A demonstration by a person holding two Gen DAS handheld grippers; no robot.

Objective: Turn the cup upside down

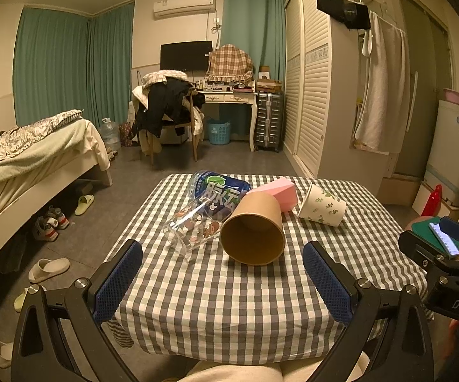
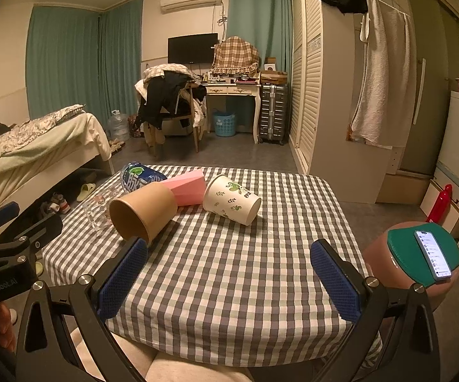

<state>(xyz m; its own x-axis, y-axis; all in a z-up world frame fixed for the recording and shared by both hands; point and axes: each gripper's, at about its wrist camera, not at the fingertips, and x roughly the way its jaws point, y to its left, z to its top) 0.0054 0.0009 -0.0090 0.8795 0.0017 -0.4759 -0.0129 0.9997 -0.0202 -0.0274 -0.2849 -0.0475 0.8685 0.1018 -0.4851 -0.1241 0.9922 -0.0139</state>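
Several cups lie on their sides on the checked tablecloth (image 1: 229,302). A brown paper cup (image 1: 253,232) (image 2: 142,211) lies with its mouth toward me. Left of it lies a clear printed glass (image 1: 191,229) (image 2: 97,208). Behind lie a blue cup (image 1: 218,189) (image 2: 138,175) and a pink faceted cup (image 1: 277,192) (image 2: 186,187). A white leaf-print cup (image 1: 321,205) (image 2: 231,199) lies to the right. My left gripper (image 1: 223,283) is open and empty, just short of the brown cup. My right gripper (image 2: 229,281) is open and empty, short of the white cup.
A phone on a green pad (image 2: 433,254) rests on a pink stool right of the table. A bed (image 1: 22,159) and slippers (image 1: 48,269) are to the left. A chair with clothes (image 1: 165,108), a desk and a wardrobe (image 1: 309,79) stand beyond.
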